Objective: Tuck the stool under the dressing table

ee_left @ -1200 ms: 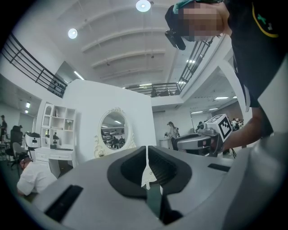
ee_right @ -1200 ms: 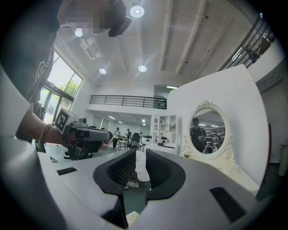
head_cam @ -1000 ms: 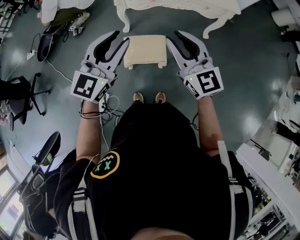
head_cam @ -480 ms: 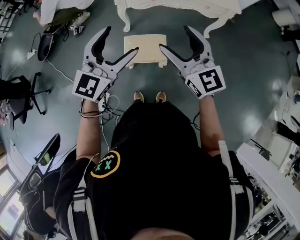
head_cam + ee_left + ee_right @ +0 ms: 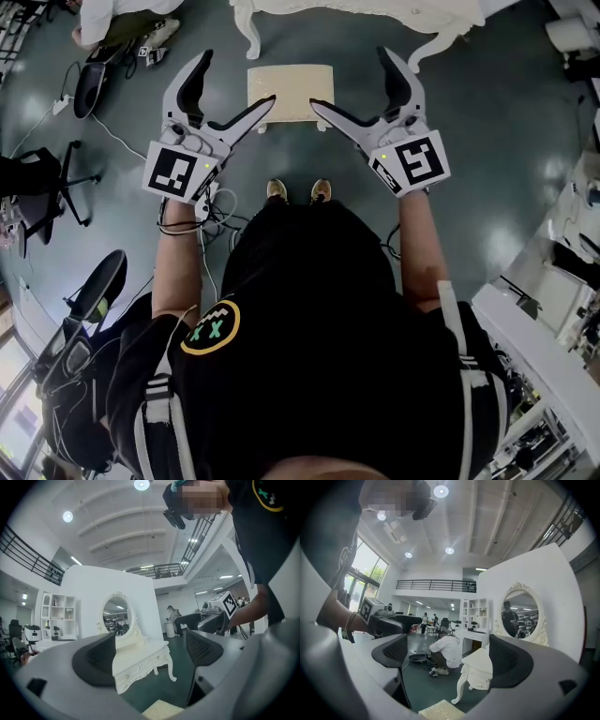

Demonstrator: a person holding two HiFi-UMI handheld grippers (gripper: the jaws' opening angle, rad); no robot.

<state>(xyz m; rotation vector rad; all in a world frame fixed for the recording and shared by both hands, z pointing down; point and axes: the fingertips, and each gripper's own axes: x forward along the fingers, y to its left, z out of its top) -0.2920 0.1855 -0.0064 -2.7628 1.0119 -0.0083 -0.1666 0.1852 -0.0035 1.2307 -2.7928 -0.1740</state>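
Cream stool [image 5: 291, 84] on glossy green floor [image 5: 497, 141] before the far dressing table [image 5: 375, 9]; my marker-tagged left gripper [image 5: 238, 78] and right gripper [image 5: 349, 78] just opened wide, gripping nothing.

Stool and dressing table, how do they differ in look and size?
The stool is low with a plain cream top; the dressing table is taller, white and carved, with drawers and an oval mirror. The stool's legs are short, the dressing table's long and curved. Both are pale and stand on the dark floor.
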